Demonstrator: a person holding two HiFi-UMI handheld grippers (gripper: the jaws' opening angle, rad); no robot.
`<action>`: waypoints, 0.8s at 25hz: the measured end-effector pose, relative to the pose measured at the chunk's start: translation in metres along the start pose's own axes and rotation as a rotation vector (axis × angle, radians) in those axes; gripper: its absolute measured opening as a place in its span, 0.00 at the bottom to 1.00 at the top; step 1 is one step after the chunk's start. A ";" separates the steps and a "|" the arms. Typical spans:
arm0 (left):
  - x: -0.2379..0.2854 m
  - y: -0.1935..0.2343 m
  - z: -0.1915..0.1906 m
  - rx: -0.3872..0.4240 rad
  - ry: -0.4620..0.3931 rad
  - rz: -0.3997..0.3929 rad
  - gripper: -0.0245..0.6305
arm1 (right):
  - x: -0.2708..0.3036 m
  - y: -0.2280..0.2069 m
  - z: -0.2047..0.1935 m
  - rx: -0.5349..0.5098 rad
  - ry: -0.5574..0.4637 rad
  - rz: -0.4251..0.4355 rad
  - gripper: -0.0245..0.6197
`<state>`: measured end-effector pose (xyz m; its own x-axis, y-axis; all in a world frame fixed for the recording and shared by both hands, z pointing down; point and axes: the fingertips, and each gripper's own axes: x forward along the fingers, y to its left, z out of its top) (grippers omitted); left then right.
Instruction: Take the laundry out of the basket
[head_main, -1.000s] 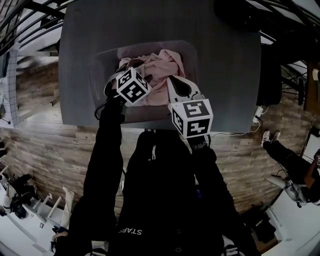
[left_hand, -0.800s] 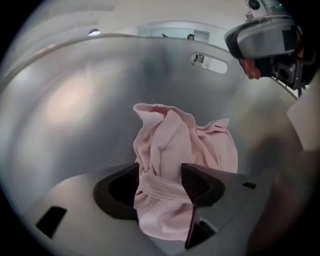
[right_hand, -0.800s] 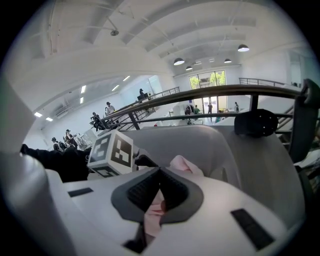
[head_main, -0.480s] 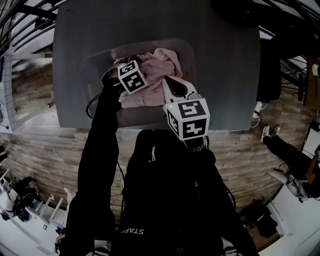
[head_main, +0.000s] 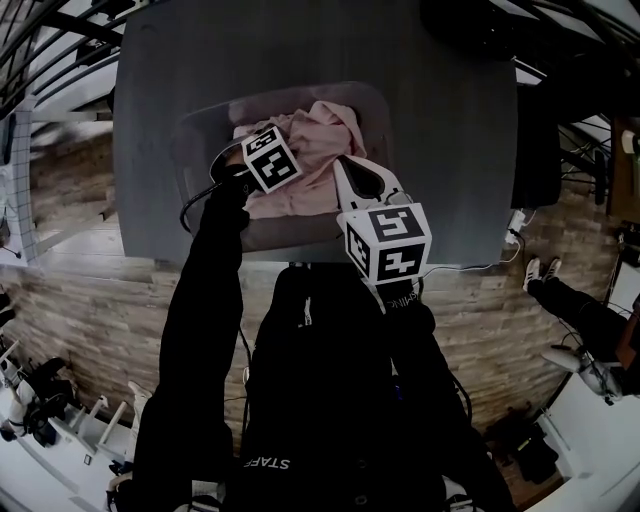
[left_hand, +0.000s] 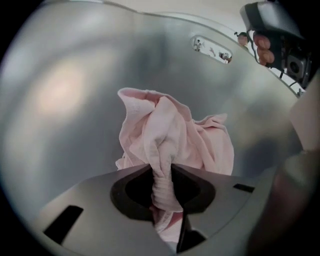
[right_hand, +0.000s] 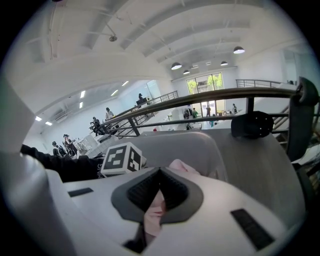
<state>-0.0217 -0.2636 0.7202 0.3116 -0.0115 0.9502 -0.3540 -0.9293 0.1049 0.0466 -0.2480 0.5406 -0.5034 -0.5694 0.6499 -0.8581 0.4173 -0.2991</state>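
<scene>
**Hidden or unclear.** In the head view the left hand-held gripper has its jaws covered by its own marker cube. Both of the person's hands are lost in the dark of the black sleeves. The basket stands on the grey tabletop against the near edge, left of the middle. Its near wall is largely masked by the left sleeve and by the right hand-held gripper. The pink laundry lies inside the basket, heaped toward the far right corner. The grippers cover its near part, and how many pieces it is cannot be told. In the right gripper view the gripper's own white body hides most of the laundry. Only a pink hump above the jaws and a strip between the pads show there.

**Left arm.** It is stretched forward over the near edge, with the gripper inside the left half of the basket, facing the basket's inner wall. Its jaws are closing, and a twisted fold of the laundry is pinched between the pads. The rest of the cloth bunches beyond the tips.

**Right arm.** It is bent and held closer to the body. Its cube sits over the basket's near right corner, and the gripper points forward across the basket, roughly level. Its jaws are drawn together on a fold of the laundry.
</scene>
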 end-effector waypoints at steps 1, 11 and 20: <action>-0.008 -0.005 0.002 -0.014 -0.013 -0.003 0.18 | -0.005 0.001 0.001 0.000 -0.009 0.000 0.06; -0.112 -0.043 0.010 -0.165 -0.175 0.003 0.17 | -0.056 0.014 0.022 0.024 -0.123 -0.007 0.06; -0.071 -0.028 0.000 -0.067 -0.138 0.075 0.20 | -0.061 0.020 0.015 0.018 -0.121 -0.005 0.06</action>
<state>-0.0334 -0.2368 0.6495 0.3987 -0.1350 0.9071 -0.4371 -0.8975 0.0586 0.0589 -0.2157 0.4840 -0.5071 -0.6529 0.5627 -0.8615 0.4024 -0.3095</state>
